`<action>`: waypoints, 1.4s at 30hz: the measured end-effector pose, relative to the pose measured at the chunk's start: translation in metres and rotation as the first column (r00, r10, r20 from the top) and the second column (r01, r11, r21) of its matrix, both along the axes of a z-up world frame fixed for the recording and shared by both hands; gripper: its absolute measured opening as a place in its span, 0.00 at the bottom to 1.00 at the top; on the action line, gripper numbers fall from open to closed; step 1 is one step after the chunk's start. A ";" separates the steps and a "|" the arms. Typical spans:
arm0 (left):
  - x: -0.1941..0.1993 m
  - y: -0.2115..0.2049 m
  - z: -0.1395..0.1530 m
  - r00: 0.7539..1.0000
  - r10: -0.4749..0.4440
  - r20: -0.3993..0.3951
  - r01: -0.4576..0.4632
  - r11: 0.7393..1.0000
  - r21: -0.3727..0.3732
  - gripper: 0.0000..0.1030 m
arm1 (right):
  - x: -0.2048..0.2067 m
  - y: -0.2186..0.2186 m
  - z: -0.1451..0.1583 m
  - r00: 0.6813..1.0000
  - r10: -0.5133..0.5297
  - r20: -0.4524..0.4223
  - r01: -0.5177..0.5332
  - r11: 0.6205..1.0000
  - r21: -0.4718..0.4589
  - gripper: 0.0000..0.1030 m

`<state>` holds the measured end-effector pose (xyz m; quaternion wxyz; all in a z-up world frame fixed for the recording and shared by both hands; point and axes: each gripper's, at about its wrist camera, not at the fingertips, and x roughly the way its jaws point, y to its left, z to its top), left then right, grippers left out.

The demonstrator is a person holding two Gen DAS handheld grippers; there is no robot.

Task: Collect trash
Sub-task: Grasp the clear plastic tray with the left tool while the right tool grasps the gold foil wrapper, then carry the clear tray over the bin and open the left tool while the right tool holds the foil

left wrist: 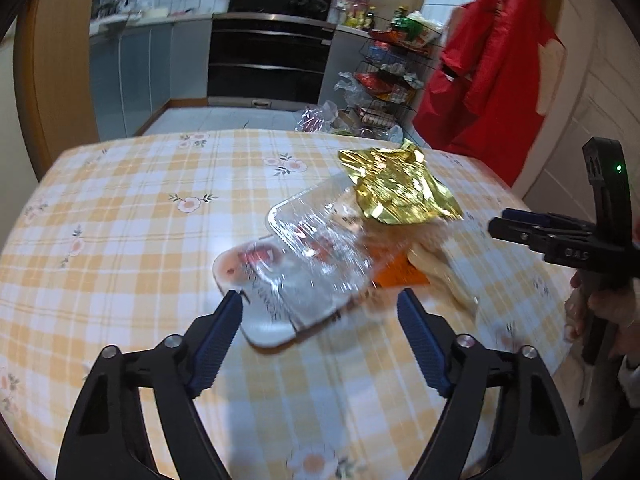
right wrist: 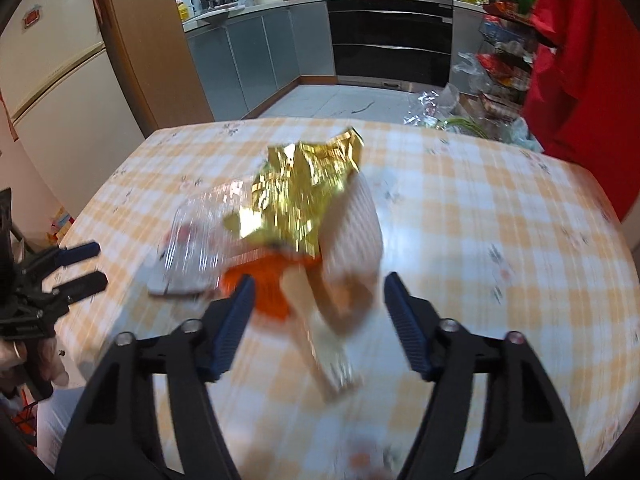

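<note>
- Trash pile [left wrist: 344, 240]: lies on the checked desk [left wrist: 120, 216], toward its right-hand far part, ahead of both sets of fingers.
- Left gripper [left wrist: 320, 308]: fingers partly spread, nothing clamped. The near edge of a clear plastic tray [left wrist: 316, 276] sits between the tips; the left tip is at the edge of the tray's white base, contact uncertain.
- Right gripper [right wrist: 320, 292]: fingers partly spread, nothing clamped. A pale paper wrapper [right wrist: 348, 272] and an orange piece [right wrist: 268, 284] lie between the tips; blur hides any contact.
- Gold foil wrapper [left wrist: 396, 188]: crumpled, resting on the far side of the pile, overlapping the tray.
- Beyond the desk: black oven [left wrist: 272, 60], grey cabinets, a wire rack [left wrist: 388, 76] of packets and a hanging red garment [left wrist: 492, 64].
</note>
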<state>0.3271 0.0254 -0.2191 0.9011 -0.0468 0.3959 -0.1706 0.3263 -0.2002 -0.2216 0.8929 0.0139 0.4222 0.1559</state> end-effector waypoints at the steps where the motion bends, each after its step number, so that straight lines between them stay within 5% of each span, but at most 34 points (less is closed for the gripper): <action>1: 0.008 0.001 -0.003 1.000 0.007 -0.011 -0.007 1.000 -0.015 0.69 | 0.014 0.005 -0.003 1.000 0.007 -0.002 -0.007 1.000 0.012 0.52; 6: 0.040 0.005 -0.018 0.997 0.044 -0.058 -0.047 0.998 -0.047 0.63 | 0.060 0.018 -0.020 0.999 -0.023 -0.040 0.024 0.999 0.027 0.43; 11: 0.062 0.012 -0.036 0.989 0.075 -0.129 -0.088 0.991 -0.103 0.59 | 0.077 0.014 -0.028 0.996 -0.065 -0.057 0.069 0.995 0.078 0.08; 19: 0.087 0.006 -0.059 0.969 0.096 -0.225 -0.132 0.980 -0.148 0.51 | 0.054 0.009 -0.002 0.996 -0.061 0.070 0.054 0.993 0.101 0.06; 23: 0.089 0.000 -0.061 0.964 0.094 -0.247 -0.134 0.980 -0.150 0.18 | 0.042 0.002 0.013 0.991 -0.078 0.106 0.064 0.989 0.134 0.06; 26: 0.082 -0.001 -0.052 0.971 0.101 -0.216 -0.132 0.982 -0.132 0.07 | 0.029 -0.003 0.025 0.987 -0.087 0.139 0.068 0.988 0.135 0.06; 38: 0.031 0.020 0.011 0.988 0.114 -0.101 -0.126 0.983 -0.130 0.06 | -0.036 -0.030 0.057 0.973 -0.142 0.182 0.111 0.979 0.170 0.06; 42: -0.002 0.029 0.038 0.992 0.121 -0.025 -0.123 0.991 -0.061 0.06 | -0.063 -0.034 0.069 0.969 -0.148 0.198 0.113 0.978 0.175 0.06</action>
